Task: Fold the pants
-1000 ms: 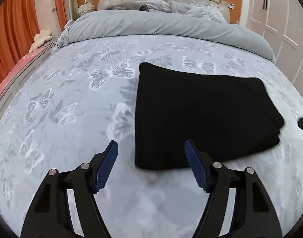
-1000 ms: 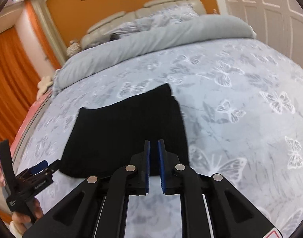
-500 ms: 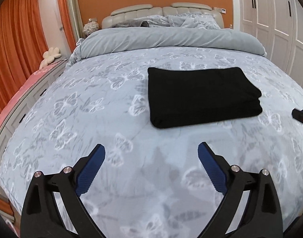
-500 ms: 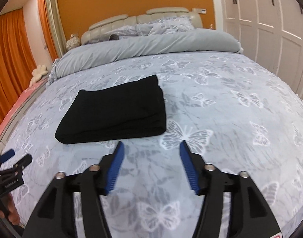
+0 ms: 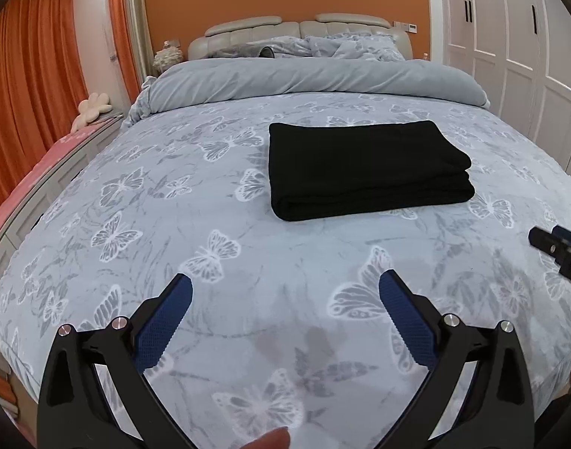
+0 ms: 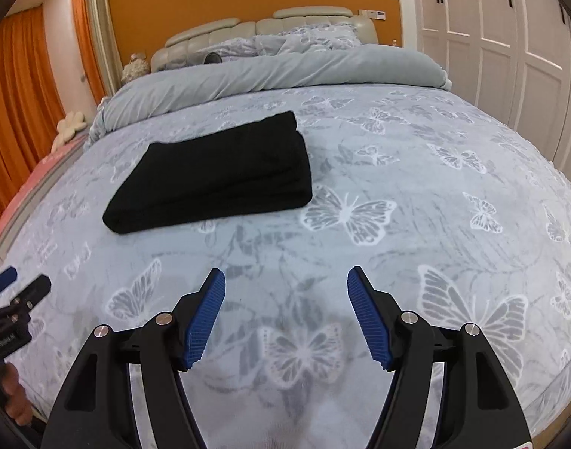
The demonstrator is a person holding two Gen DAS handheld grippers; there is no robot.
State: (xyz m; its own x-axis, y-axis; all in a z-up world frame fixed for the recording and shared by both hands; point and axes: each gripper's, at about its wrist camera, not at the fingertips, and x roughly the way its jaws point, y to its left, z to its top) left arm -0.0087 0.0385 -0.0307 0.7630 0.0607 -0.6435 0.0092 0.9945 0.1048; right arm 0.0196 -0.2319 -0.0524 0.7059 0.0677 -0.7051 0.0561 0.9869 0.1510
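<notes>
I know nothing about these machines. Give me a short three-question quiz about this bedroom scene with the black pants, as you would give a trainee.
1. True or false: the folded black fabric pants lie flat on the grey butterfly-print bedspread.
2. Which claw grips the pants? A) the left claw B) the right claw C) neither
3. Fill in: the wall behind the padded beige headboard is painted ____.

Key
1. True. They form a neat stack of layers.
2. C. Both claws are over bare bedspread, jaws opening, nothing between them, well short of the pants.
3. Orange.
</notes>
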